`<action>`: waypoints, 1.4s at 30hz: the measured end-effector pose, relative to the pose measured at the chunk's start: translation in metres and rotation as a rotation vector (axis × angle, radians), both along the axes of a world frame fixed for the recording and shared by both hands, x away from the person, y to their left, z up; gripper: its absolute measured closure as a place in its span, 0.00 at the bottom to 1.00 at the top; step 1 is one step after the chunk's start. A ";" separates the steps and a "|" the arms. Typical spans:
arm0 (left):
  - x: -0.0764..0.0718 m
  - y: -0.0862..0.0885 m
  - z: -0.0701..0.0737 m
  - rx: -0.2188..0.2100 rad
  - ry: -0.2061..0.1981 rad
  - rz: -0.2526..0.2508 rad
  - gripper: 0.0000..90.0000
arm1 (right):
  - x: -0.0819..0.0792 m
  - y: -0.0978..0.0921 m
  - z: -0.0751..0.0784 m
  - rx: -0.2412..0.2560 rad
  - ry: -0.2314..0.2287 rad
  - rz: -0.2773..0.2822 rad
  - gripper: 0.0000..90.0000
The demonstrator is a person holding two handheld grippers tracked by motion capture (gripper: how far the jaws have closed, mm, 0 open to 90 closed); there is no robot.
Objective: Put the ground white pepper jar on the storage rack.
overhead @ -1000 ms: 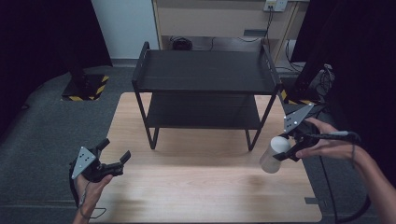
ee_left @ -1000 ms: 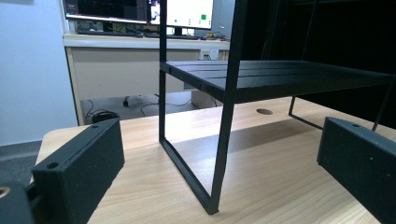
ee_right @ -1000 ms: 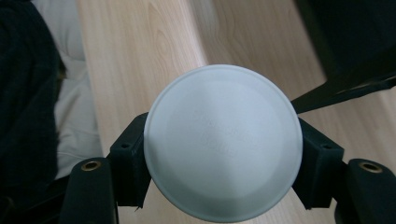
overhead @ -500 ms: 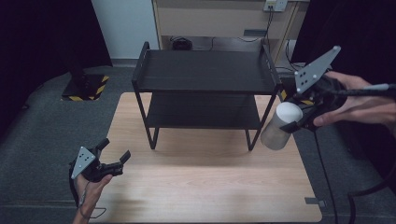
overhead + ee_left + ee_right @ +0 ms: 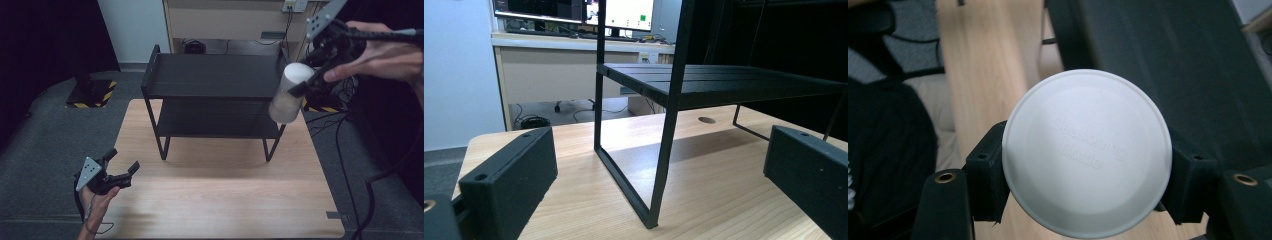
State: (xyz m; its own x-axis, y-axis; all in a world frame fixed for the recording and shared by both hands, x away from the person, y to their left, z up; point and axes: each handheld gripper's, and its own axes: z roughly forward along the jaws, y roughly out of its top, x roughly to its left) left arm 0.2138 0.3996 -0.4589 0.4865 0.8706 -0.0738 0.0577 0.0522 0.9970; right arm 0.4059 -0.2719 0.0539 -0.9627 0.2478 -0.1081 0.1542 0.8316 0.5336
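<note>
The right claw [image 5: 305,75], clamped on a white bottle [image 5: 290,92], had risen beside the rack's [image 5: 210,75] top shelf; its own view showed embossed lettering on the lid, while the left claw [image 5: 120,167] sat open.

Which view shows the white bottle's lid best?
The right gripper view: the white bottle's lid faces the camera, clamped between the right gripper fingers. The high view shows the bottle side-on, above the black shelf.

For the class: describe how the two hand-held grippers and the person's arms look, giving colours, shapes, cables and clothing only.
Each hand-held gripper, left and right, is black with two blocky jaws and a grey three-cornered plate dotted with small holes on top. Brass-coloured inserts sit in the right one's body. Black cables trail from them. The forearms are bare; no sleeves show.
</note>
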 end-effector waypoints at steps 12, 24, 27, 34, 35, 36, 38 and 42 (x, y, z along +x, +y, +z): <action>-0.001 0.001 -0.001 0.002 0.007 0.003 0.00 | 0.074 0.017 0.003 0.029 0.019 -0.143 0.37; -0.001 0.002 -0.002 -0.002 0.008 0.001 0.00 | 0.116 0.015 0.001 0.043 0.026 -0.267 0.37; -0.001 0.002 -0.002 0.001 0.013 0.002 0.00 | 0.121 0.013 -0.002 0.040 0.029 -0.285 0.37; -0.002 0.001 -0.001 0.004 0.006 0.002 0.00 | 0.129 0.006 -0.016 0.076 0.045 -0.294 0.37; -0.001 0.001 -0.002 0.003 0.008 0.001 0.00 | 0.129 0.005 -0.016 0.079 0.044 -0.295 0.37; -0.001 0.001 -0.002 0.004 0.008 0.001 0.00 | 0.129 0.002 -0.017 0.087 0.048 -0.296 0.37; -0.001 0.001 -0.001 0.007 0.008 0.001 0.00 | 0.129 -0.001 -0.019 0.096 0.053 -0.307 0.37; -0.002 0.001 -0.001 0.010 0.004 0.001 0.00 | 0.123 -0.011 -0.026 0.140 0.024 -0.308 0.19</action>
State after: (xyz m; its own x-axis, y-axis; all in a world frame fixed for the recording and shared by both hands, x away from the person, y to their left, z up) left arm 0.2119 0.4006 -0.4598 0.4851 0.8719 -0.0675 0.0618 0.0428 0.9972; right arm 0.5290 -0.2830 0.0281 -0.8422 0.5384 -0.0302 0.4009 0.6626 0.6326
